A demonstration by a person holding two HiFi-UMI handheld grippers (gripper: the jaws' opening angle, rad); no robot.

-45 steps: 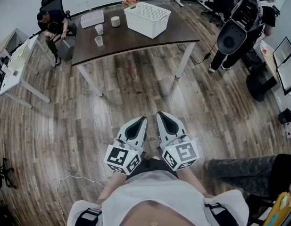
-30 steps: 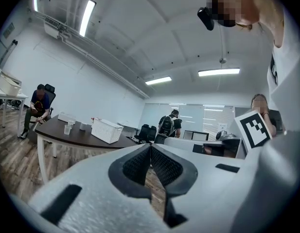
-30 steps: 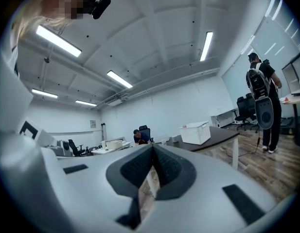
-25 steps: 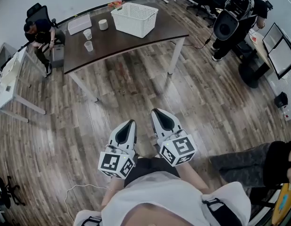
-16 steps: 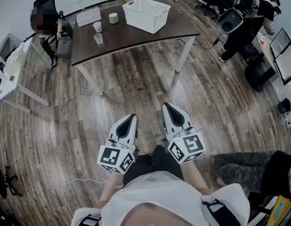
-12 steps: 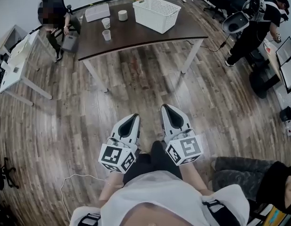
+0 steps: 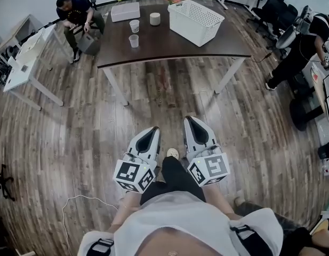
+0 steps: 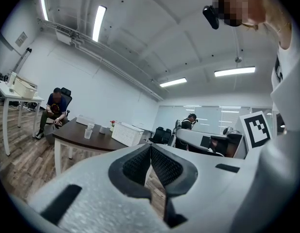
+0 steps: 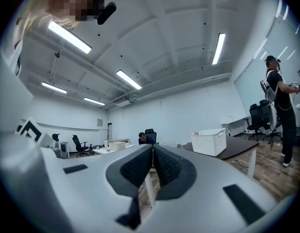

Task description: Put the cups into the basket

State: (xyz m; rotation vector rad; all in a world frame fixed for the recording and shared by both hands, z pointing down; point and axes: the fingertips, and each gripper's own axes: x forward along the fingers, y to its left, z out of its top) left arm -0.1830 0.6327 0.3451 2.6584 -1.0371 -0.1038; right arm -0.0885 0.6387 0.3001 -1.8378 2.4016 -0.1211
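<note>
- One dark table [image 7: 175, 47], upper centre of the head view.
- One white basket [image 7: 196, 21] at upper right, mouth up, long axis upper left to lower right.
- Two empty tools, left gripper [image 7: 152, 130] and right gripper [image 7: 189, 120], jaws pressed together.
- Two clear cups, upper cup [image 7: 134, 25] and lower cup [image 7: 134, 40], upright left of the basket.

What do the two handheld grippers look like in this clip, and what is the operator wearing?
Both the left gripper and right gripper are pale grey, tapered shells with black ribbed pads. Each carries a white cube printed with black square markers. The person wears a white top.
</note>
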